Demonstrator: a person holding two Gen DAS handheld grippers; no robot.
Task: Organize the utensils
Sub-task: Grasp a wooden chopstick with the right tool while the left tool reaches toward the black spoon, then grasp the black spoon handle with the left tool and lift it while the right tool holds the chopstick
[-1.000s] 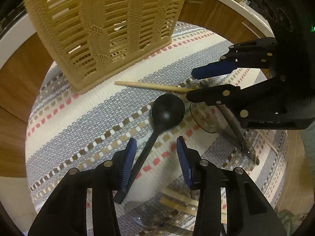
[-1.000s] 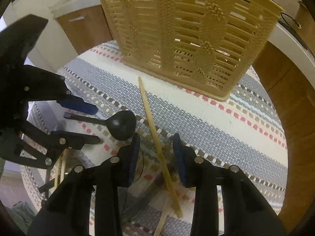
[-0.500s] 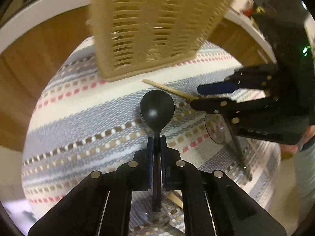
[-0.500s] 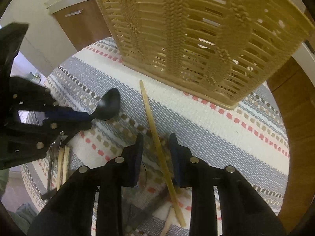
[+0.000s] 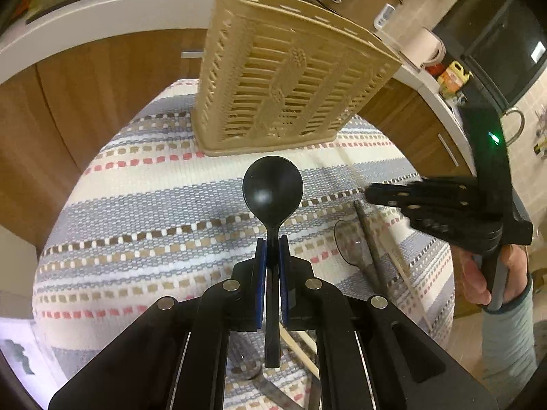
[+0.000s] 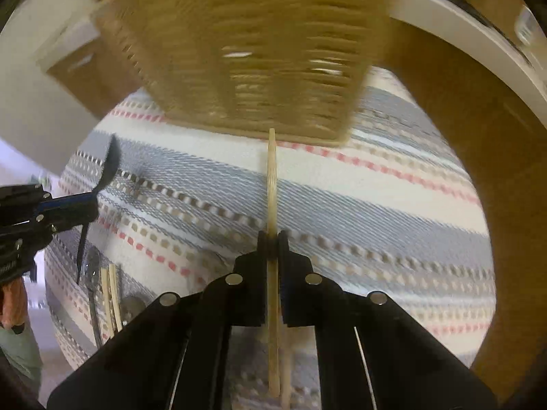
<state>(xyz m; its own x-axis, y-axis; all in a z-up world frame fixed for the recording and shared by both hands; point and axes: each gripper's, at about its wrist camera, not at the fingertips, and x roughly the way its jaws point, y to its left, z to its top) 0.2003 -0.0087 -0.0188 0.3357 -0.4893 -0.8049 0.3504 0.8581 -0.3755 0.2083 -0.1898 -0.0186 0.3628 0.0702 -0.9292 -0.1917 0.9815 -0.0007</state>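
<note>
Broadly, the striped cloth [image 5: 143, 205] carries the beige slatted basket [image 5: 290, 92], which is blurred in the right wrist view. Below it, the left gripper [image 5: 272, 256] is clamped on the black spoon [image 5: 272, 188], handle partly hidden by the pads. The right gripper [image 6: 272, 249], whose jaws have just been closing, pinches the wooden chopstick [image 6: 272, 177]. Spare utensils [image 5: 369, 249] lie half-covered on the cloth.

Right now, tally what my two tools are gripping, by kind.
Black spoon: 1, in the left tool
Wooden chopstick: 1, in the right tool
Total: 2
</note>
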